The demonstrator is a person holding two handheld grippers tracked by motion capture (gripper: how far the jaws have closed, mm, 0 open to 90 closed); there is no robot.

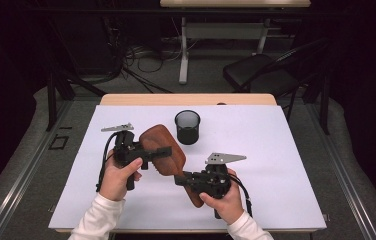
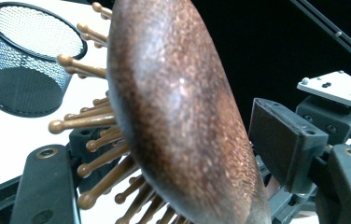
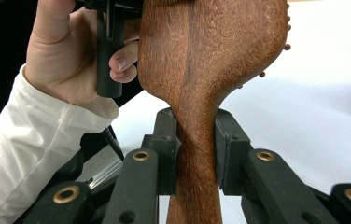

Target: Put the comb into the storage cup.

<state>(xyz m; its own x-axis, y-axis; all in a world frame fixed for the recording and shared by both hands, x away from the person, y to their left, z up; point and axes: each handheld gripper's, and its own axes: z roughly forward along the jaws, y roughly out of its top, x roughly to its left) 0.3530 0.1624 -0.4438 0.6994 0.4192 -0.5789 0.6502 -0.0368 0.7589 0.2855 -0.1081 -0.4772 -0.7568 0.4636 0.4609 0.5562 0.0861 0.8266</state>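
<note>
My right gripper [image 3: 197, 144] clamps the handle of the brown wooden paddle hairbrush [image 1: 163, 150], holding it above the white table [image 1: 276, 165]. My left gripper [image 1: 158, 151] straddles the brush's head, jaws apart, near the black mesh cup [image 1: 187, 127].

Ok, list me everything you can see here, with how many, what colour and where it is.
hairbrush: one, brown wood with bristle pins, held above the table between both grippers
mesh cup: one, black, upright on the sheet behind the brush
sheet: one, white, covering the table
table: one, light wood, edge showing beyond the sheet
chair: one, black, on the floor behind the table
right gripper: one, black, fingers clamped on the brush handle
left gripper: one, black, fingers either side of the brush head, not yet pressing
hands: two, white sleeves, one on each gripper
</note>
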